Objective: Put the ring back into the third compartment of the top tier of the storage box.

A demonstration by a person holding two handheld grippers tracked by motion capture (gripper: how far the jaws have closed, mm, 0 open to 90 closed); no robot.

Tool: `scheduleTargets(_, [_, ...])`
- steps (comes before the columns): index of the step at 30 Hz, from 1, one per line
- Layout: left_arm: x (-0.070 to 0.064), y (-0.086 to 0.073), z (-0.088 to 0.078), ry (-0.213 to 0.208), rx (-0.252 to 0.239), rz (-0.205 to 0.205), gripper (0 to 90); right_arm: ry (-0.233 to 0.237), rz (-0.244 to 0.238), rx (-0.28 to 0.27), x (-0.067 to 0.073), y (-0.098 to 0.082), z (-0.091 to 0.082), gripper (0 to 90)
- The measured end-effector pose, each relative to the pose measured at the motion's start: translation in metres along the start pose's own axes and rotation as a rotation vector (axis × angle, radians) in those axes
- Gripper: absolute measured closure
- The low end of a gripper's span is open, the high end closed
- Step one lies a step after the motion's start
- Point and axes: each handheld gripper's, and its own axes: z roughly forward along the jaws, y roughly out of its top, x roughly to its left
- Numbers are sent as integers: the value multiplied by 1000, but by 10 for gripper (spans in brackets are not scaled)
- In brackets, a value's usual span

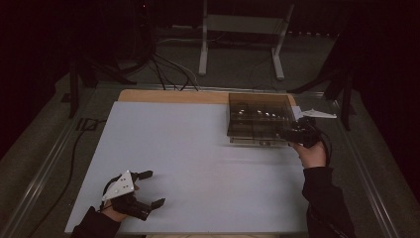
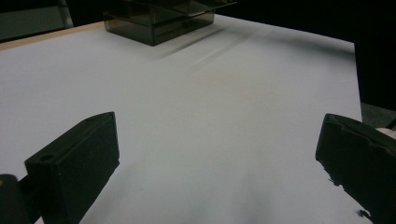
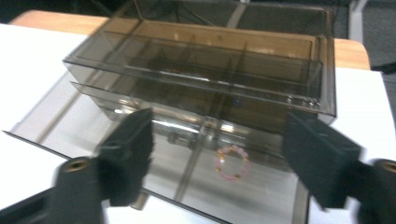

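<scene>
Smoked plastic, matt white sheet, pale wood

The drawer box [image 3: 205, 70] is smoky, see-through plastic, glossy and smooth, with bright glints along its edges; a bracelet [image 3: 232, 162] of small pink beads lies in its pulled-out drawer [image 3: 177, 172]. The tabletop [image 1: 173, 95] shows pale, smooth wood at its far edge, under a matt white sheet [image 1: 188, 163]. The pads [image 2: 79, 163] of the left hand-held gripper [image 2: 224, 172] look like dull black plastic, faintly grainy.
</scene>
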Motion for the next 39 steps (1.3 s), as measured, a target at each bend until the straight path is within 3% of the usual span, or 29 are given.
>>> scheduleTargets(1, [0,0,0,-1,1,1,7,25,-7,-4,1,1,-1,135])
scheduleTargets(4, [0,0,0,-1,-3,0,7,22,-38,-14,8,3,-2,127])
scheduleTargets(9, [0,1,0,-4,-3,2,7,89,-54,-24,17,6,-5,85])
scheduleTargets(14, [0,0,0,-1,1,2,7,104,-70,-50,22,9,-8,25])
scheduleTargets(15, [0,0,0,-2,-3,1,7,103,-95,-56,28,11,-10,15])
scheduleTargets(29, [0,0,0,-1,-1,0,7,148,-143,-101,52,21,-15,15])
scheduleTargets(33, [0,0,-1,-2,-9,-1,7,153,-184,-114,63,22,-16,15])
scheduleTargets(39, [0,0,-2,4,-6,-5,7,185,-205,-118,76,23,-18,15])
